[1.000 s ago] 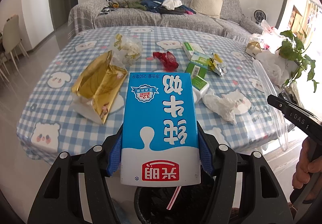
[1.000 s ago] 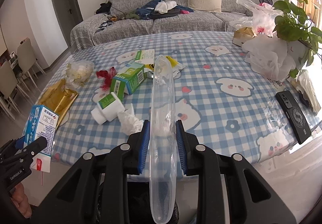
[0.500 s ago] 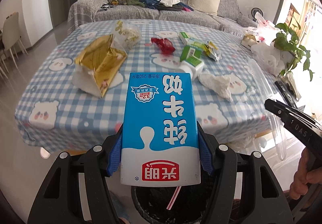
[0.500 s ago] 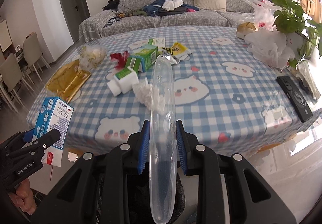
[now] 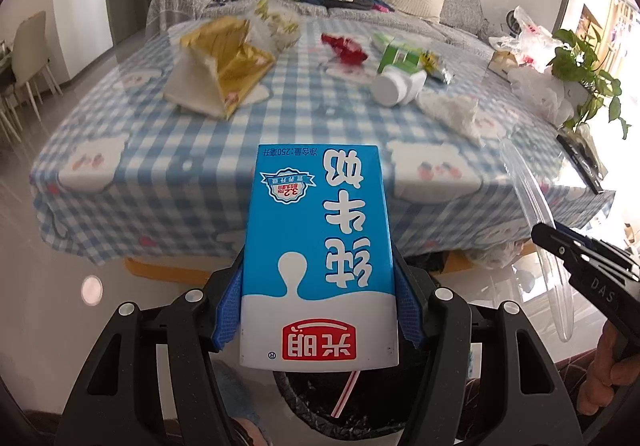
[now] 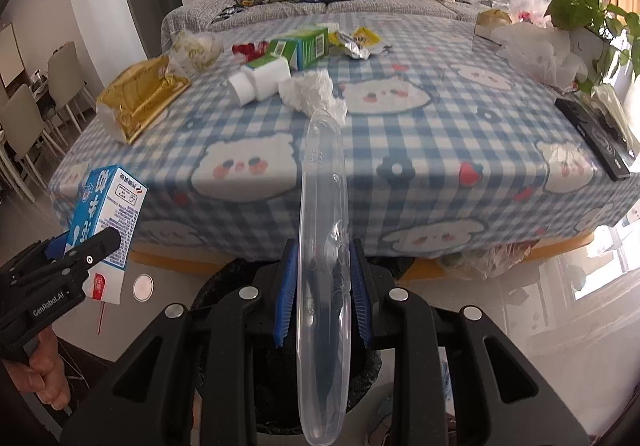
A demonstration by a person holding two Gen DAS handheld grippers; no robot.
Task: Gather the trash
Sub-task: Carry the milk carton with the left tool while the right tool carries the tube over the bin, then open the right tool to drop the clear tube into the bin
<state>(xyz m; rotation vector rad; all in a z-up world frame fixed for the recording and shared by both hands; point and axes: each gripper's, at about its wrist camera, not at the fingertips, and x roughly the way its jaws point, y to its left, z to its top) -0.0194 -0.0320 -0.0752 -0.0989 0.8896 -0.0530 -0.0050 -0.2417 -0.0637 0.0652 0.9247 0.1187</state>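
The left tool [image 5: 318,310] is clamping a blue milk carton [image 5: 318,246] and the right tool [image 6: 322,286] is gripping a clear plastic lid [image 6: 322,246], both hanging over the black-lined bin [image 5: 360,410] below. This looks like the drop-off step: next, each tool needs releasing squarely above the bin. Beyond, the checked surface [image 6: 400,133] is holding more wrappers, a green carton [image 6: 304,45] and crumpled tissue [image 6: 312,91].

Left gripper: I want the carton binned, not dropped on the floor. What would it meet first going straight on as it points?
Probably the bin with its black liner, showing just under the left gripper and its milk carton, though depth is unclear.
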